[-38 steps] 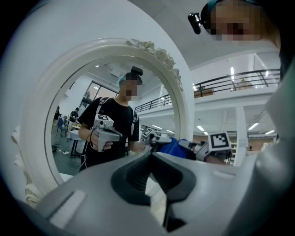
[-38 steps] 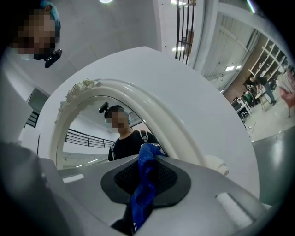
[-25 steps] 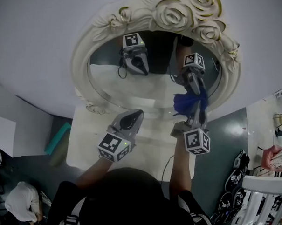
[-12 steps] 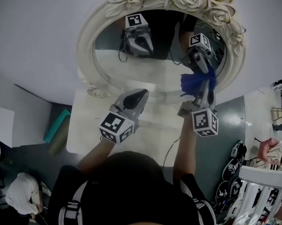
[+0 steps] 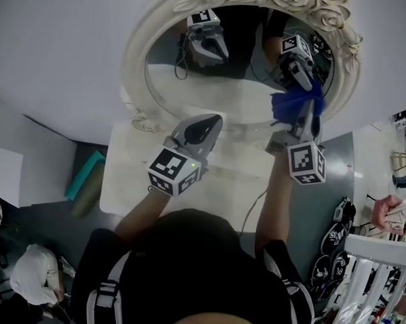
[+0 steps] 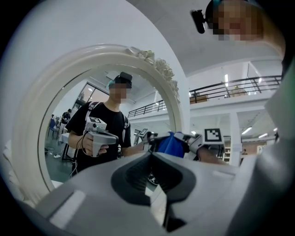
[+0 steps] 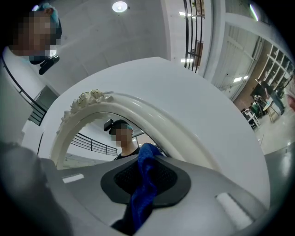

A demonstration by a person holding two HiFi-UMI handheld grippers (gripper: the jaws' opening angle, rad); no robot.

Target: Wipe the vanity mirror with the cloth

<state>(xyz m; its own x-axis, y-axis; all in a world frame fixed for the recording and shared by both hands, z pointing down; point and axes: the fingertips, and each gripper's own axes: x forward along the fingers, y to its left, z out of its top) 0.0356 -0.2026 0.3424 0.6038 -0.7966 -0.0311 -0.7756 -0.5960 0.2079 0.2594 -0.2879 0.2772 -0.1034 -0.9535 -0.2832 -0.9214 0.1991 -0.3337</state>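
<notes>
An oval vanity mirror (image 5: 240, 89) in a cream frame carved with roses (image 5: 317, 12) stands on a pale table (image 5: 123, 188). My right gripper (image 5: 307, 113) is shut on a blue cloth (image 5: 291, 102), and the cloth touches the glass at the lower right of the mirror. The right gripper view shows the cloth (image 7: 143, 184) pinched between the jaws, with the mirror frame (image 7: 138, 108) close ahead. My left gripper (image 5: 211, 121) hovers in front of the mirror's lower middle, shut and holding nothing. In the left gripper view the mirror (image 6: 92, 115) reflects the person and both grippers.
A white wall rises behind the mirror. On the floor to the left lie a green box (image 5: 83, 183) and a white bundle (image 5: 30, 283). Black shoes (image 5: 335, 266) and a white chair (image 5: 385, 264) stand at the right.
Both grippers have moved forward toward the mirror. The right gripper has carried the blue cloth a little right along the lower glass, and the head camera has tilted so the mirror sits higher.
</notes>
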